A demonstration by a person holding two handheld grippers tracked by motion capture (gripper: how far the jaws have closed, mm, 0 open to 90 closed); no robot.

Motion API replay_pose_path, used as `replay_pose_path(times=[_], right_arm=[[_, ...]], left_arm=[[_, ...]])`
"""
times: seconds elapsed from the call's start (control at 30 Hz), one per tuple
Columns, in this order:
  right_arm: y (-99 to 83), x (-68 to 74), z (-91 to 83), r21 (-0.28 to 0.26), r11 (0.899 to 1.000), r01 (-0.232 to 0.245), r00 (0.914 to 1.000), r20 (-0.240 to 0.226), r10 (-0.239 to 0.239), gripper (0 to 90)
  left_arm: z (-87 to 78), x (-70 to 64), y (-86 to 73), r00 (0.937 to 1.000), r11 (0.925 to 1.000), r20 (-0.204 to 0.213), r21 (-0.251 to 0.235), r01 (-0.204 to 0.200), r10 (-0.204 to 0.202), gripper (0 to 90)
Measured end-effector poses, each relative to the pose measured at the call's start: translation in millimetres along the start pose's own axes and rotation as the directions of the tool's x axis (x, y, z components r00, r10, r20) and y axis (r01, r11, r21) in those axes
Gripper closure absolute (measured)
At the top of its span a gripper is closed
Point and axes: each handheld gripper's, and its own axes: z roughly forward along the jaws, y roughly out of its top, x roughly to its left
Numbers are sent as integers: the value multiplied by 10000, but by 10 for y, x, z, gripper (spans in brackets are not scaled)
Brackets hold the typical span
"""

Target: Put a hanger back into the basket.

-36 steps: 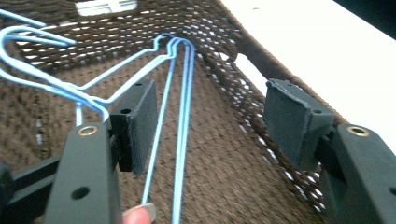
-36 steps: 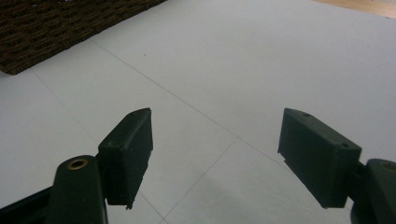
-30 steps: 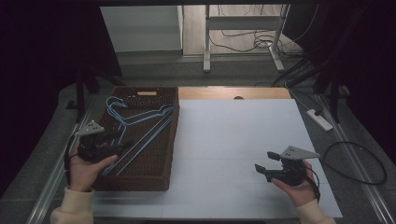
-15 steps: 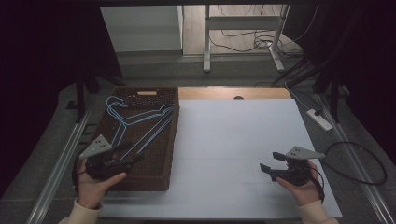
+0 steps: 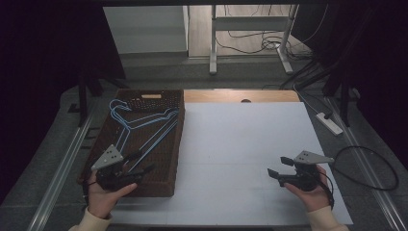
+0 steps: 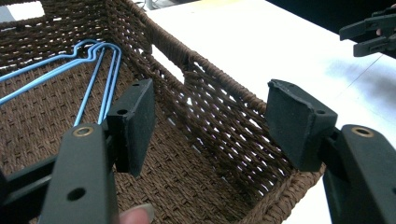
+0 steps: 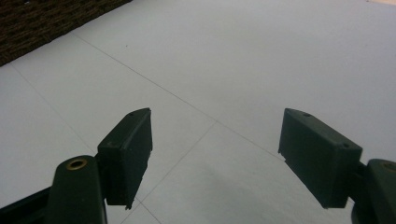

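- Nearest the table's front edge, at its left corner, the left gripper [image 5: 139, 169] sits in the person's left hand [image 5: 103, 195], its jaws spread wide with nothing between them.
- From the left gripper view, those jaws straddle the near right corner of the wicker basket [image 6: 219, 116]: one pad hangs over the woven floor inside, the other is past the right wall, over the white table surface [image 6: 289, 42].
- At the front right of the table, the right gripper [image 5: 276, 167] is cradled in the person's right hand [image 5: 312, 195], jaws likewise released and gripping nothing; they point left, toward the basket.
- Along the right gripper view, the open pads hover over the bare white tabletop [image 7: 224, 70], with a strip of the basket [image 7: 42, 21] at the far top left corner.
- Farther back, the brown wicker basket [image 5: 176, 159] lies along the left edge of the table, a long rectangle running from near the front edge toward the rear.
- Inside it, the blue wire hangers [image 5: 144, 122] lie flat on the woven floor in a stacked bunch, hooks toward the basket's far left corner, their long bars slanting down toward the left gripper.
- Closer up, the hangers [image 6: 100, 65] are well short of the open jaws, touching neither pad.
- Beyond the white surface, a strip of bare wooden tabletop [image 5: 240, 96] runs along the rear edge.
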Motion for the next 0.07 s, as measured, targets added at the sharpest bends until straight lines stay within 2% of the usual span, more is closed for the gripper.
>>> replay_pose_path(times=[0.07], right_arm=[[0, -1, -1, -21, 10000, -6, 10000, 1, 6, 265]], left_arm=[[4, -2, 0, 10000, 10000, 8, 5, -15, 15, 342]])
